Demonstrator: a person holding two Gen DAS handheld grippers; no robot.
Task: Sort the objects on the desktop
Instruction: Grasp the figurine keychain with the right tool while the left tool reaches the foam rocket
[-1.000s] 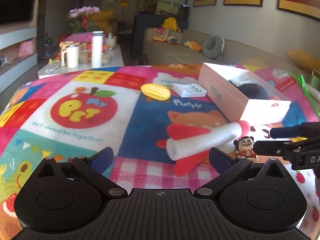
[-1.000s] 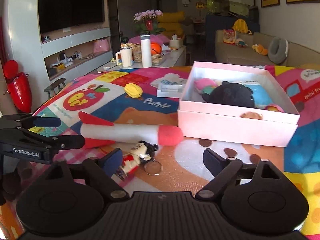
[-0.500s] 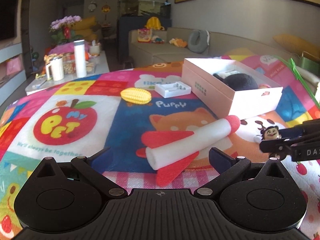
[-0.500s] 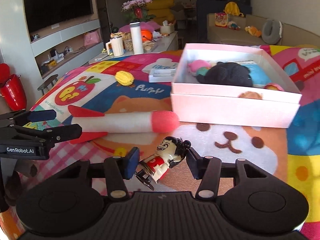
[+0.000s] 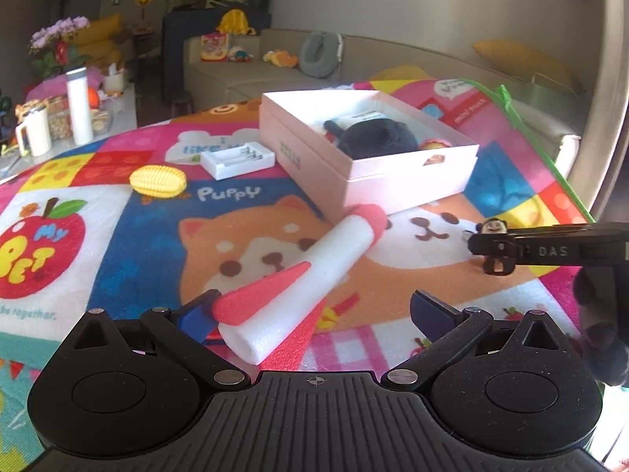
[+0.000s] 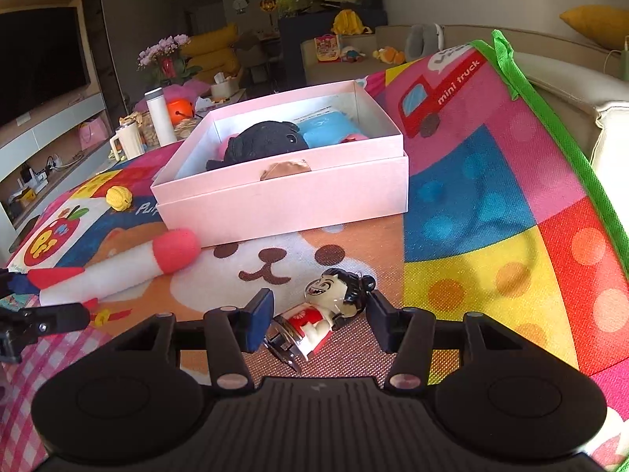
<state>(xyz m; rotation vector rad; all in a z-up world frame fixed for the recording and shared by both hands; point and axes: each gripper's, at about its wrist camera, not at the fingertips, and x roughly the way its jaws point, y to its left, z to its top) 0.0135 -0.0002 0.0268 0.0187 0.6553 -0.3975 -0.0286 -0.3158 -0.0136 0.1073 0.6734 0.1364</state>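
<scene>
A small figurine with a black-haired head and red-and-white body lies sideways between the pads of my right gripper, which is shut on it just above the play mat. From the left wrist, its head shows above the right gripper. A white foam rocket with pink nose and fins lies on the mat, nose against the pink box. My left gripper is open, and the rocket's tail sits between its fingers, close to the left one. The box holds a black plush and other toys.
A yellow corn-shaped toy and a white battery tray lie on the mat left of the box. The mat's green edge runs along the right. Beyond the mat are a sofa and a low table with cups and bottles.
The right gripper has closed on the figurine and carried it rightward, nearer the box. The left gripper has moved in on the rocket, whose tail now sits between its fingers.
</scene>
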